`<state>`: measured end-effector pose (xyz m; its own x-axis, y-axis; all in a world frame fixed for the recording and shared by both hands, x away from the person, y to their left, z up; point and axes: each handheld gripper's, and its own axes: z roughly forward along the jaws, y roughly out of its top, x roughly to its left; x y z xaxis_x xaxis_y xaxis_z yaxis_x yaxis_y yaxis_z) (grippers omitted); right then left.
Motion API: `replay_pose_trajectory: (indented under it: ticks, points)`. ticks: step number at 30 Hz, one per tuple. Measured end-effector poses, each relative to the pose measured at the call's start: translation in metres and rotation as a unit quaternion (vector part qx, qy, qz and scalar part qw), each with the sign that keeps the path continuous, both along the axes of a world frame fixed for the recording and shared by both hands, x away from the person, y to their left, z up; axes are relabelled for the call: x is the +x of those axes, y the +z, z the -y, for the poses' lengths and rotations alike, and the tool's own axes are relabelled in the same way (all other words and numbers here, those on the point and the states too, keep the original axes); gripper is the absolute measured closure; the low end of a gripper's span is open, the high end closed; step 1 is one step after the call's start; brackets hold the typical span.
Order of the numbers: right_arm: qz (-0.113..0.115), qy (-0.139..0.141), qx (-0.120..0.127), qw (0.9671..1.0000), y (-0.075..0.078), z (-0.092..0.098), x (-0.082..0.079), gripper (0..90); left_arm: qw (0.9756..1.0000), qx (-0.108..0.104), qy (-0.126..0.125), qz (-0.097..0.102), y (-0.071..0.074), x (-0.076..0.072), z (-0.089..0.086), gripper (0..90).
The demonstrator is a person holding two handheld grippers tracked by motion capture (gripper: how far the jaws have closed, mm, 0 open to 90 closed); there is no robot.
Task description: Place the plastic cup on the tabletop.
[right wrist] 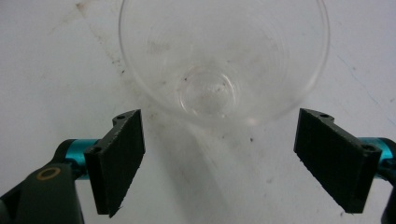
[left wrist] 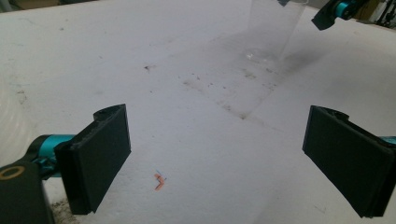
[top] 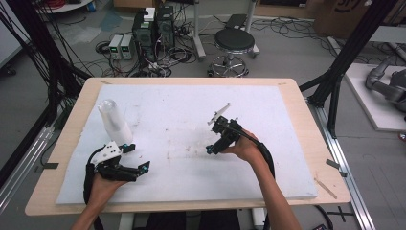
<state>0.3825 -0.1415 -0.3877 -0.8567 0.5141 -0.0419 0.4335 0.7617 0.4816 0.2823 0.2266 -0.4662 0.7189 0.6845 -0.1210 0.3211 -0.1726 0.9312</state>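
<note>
- At the table's near edge, the left gripper (top: pixel 135 156) rests low on the white board (top: pixel 191 177). Its jaws are spread wide, with nothing between them.
- Just beyond it, touching or nearly touching its far jaw, stands a stack of cups (top: pixel 115 122). The stack leans, with its long axis tilting up and away. Whether the jaw actually presses on it cannot be told.
- Further across, towards the middle of the board, the right gripper (right wrist: pixel 219 154) hangs with its jaws released, both pads bare.
- A single clear cup (right wrist: pixel 219 60) stands upright on the board directly ahead of those jaws, not between them. Its long axis runs almost straight along the right gripper view's line of sight, so the mouth faces the camera and the base ring shows through.
- The right gripper is far nearer this cup than the left. Taking it again would, I judge, mean pushing forward until the pads straddle the rim.
- From above, the single cup is too transparent to make out. In the left gripper view its top is cut off, and its far rim is cropped in the right gripper view.
</note>
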Motion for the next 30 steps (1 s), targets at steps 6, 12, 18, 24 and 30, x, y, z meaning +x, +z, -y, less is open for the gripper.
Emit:
replay_pose_trajectory:
  ticks: [6, 12, 18, 24, 30]
  points:
    - [0.034, -0.013, 0.047, 0.9982, -0.002, 0.027, -0.021, 16.0, 1.0, 0.0, 0.0, 0.0, 0.0, 0.0, 0.0, 7.7]
    - [0.076, -0.037, 0.11, 0.9902, -0.01, 0.055, -0.047, 16.0, 1.0, -0.003, 0.006, 0.008, 0.0, -0.002, 0.0, 7.7]
    - [0.102, -0.071, 0.168, 0.9779, -0.026, 0.082, -0.067, 16.0, 0.9999, -0.006, 0.007, 0.007, 0.0, -0.002, -0.001, 7.7]
    - [0.134, -0.094, 0.224, 0.9607, -0.039, 0.102, -0.082, 16.1, 0.9999, -0.006, 0.007, 0.01, 0.0, -0.002, -0.001, 7.7]
    - [0.15, -0.117, 0.246, 0.9504, -0.046, 0.115, -0.083, 16.1, 0.9999, -0.007, 0.008, 0.011, 0.0, -0.003, -0.001, 7.7]
